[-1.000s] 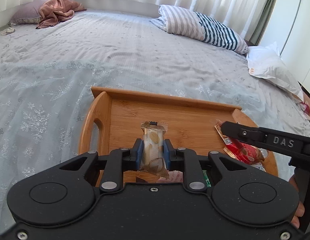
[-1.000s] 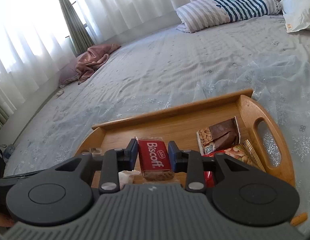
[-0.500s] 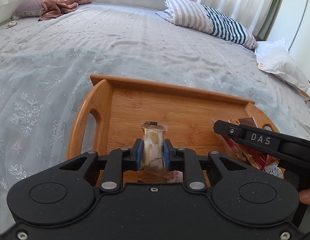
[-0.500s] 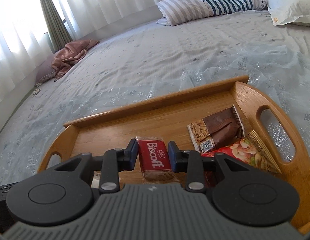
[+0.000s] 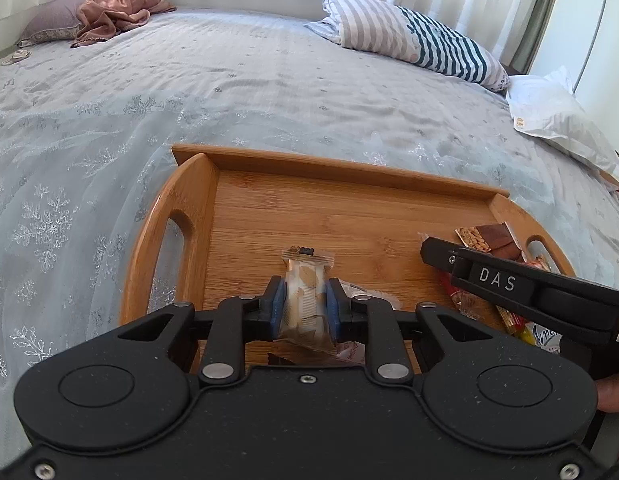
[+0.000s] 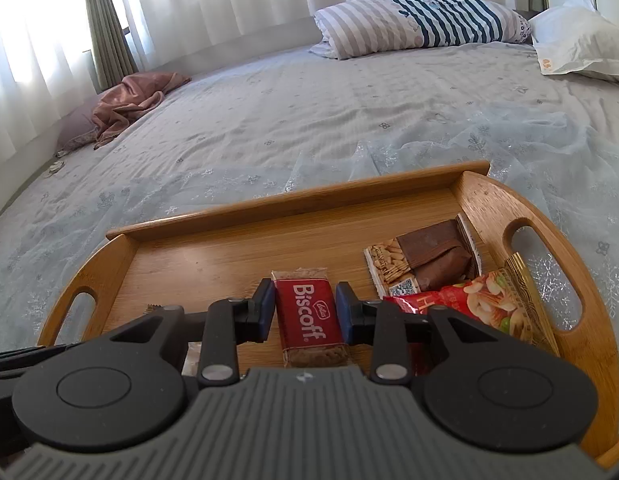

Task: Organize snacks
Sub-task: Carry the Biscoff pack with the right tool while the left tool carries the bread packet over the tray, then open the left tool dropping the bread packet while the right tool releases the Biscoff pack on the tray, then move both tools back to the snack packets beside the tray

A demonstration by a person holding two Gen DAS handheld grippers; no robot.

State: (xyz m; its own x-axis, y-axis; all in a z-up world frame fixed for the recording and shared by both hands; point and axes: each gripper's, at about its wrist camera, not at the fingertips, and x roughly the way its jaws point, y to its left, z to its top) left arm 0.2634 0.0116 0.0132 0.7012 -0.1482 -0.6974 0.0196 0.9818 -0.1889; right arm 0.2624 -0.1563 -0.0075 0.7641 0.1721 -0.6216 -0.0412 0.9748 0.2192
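A: What is the left wrist view giving that the right one is not?

B: The left gripper [image 5: 305, 308] is pinching a small clear-wrapped cake [image 5: 305, 300] between its blue fingers [image 5: 278, 307], closed tight on the packet over the wooden tray [image 5: 349, 216]. At about 3 o'clock the right gripper is reaching in side-on, a black arm lettered DAS, so what it is carrying is staying hidden from here. More wrappers are peeking out under the cake at 6 o'clock; they are too covered to tell apart.

A: And the right wrist view?

B: That one is showing the right gripper [image 6: 306, 314] clamping a red Biscoff biscuit [image 6: 309, 316] by its long edges, the fingers [image 6: 265, 314] closed on it above the tray's [image 6: 293, 204] floor. At 3 o'clock a brown peanut bar [image 6: 425, 264] and a red nut packet [image 6: 485, 304] are lying by the right handle, the red one overlapping the bar's near end.

A: The surface?

B: The tray is sitting on a bed [image 5: 249, 92] under a pale grey spread with silvery snowflakes. A striped pillow [image 6: 421, 24] is lying at 1 o'clock, a white pillow [image 6: 577, 44] beside it at 2 o'clock, and a pink cloth [image 5: 117, 10] is bunching on a mauve cushion at 11 o'clock. White curtains [image 6: 213, 4] are hanging behind, daylight coming through.
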